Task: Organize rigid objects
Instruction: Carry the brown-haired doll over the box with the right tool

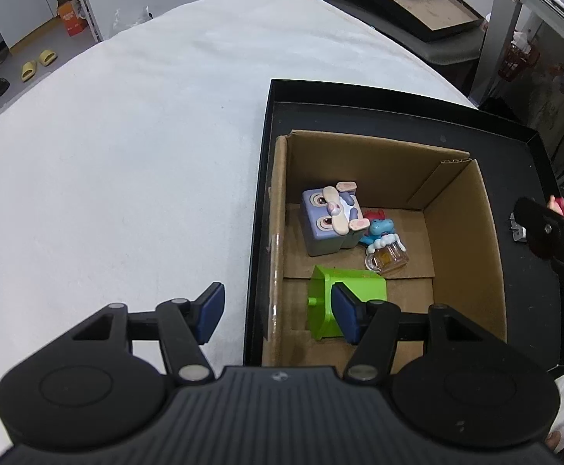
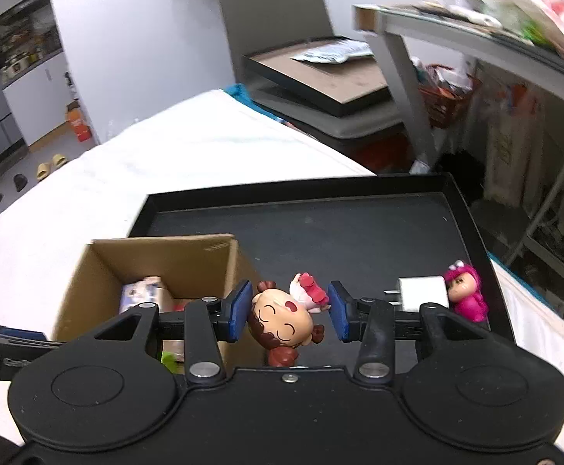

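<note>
Cardboard box (image 1: 464,232): brown, open-topped, sitting inside the black tray (image 1: 266,178); in the left wrist view it's straight ahead of our left jaws and a bit to their right
Box contents: a purple block-shaped figure (image 1: 326,219) at the far side, a small blue and red figure (image 1: 379,226) and a tiny clear beer mug (image 1: 388,257) just beside it, and a green plastic piece (image 1: 355,290) nearest our jaws
Left gripper (image 1: 278,312): jaws standing apart, nothing between them; one pad hangs over the white cloth (image 1: 127,155), the other over the green piece, so we reckon it's just parked out of the way after a drop
Right gripper (image 2: 289,312): clamped on the brown-haired doll figure (image 2: 282,323), pads pressing both sides of its big head, body and red bits sticking out past the pads
Why that grip: the head looks like the widest solid part, so we'd guess it's the safest place to pinch
Where the doll is: between our right jaws, up above the tray floor, with the box ahead and left of them
Tray leftovers: a white plug adapter (image 2: 421,292) and a pink hooded figure (image 2: 468,292), touching or nearly so, just beyond our right-hand pad
Next job, we guess: swing the doll over the box opening and let go
</note>
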A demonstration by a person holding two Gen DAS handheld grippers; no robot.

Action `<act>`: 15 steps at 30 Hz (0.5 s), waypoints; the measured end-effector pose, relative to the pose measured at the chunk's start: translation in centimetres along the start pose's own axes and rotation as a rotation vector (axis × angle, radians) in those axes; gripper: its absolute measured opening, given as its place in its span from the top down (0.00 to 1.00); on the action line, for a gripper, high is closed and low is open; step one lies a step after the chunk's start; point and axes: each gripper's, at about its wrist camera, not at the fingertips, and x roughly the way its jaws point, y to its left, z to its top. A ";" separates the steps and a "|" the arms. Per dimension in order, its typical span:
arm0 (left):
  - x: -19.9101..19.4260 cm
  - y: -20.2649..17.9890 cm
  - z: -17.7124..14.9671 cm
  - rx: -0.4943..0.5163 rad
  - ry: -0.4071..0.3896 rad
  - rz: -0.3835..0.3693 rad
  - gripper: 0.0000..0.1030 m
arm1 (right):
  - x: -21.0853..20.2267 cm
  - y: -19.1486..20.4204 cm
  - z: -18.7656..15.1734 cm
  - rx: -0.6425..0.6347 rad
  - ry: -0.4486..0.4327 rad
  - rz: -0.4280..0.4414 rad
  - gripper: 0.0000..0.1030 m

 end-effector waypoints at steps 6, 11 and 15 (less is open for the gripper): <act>0.2 0.8 -0.4 -0.005 0.002 -0.052 0.46 | -0.8 2.7 0.5 -0.085 -0.035 0.047 0.59; 0.5 0.9 -0.7 0.004 0.005 -0.095 0.54 | -0.4 4.1 1.1 -0.135 -0.040 0.082 0.59; 0.8 1.1 -0.7 -0.003 0.016 -0.113 0.76 | 0.3 5.0 0.7 -0.163 -0.025 0.102 0.59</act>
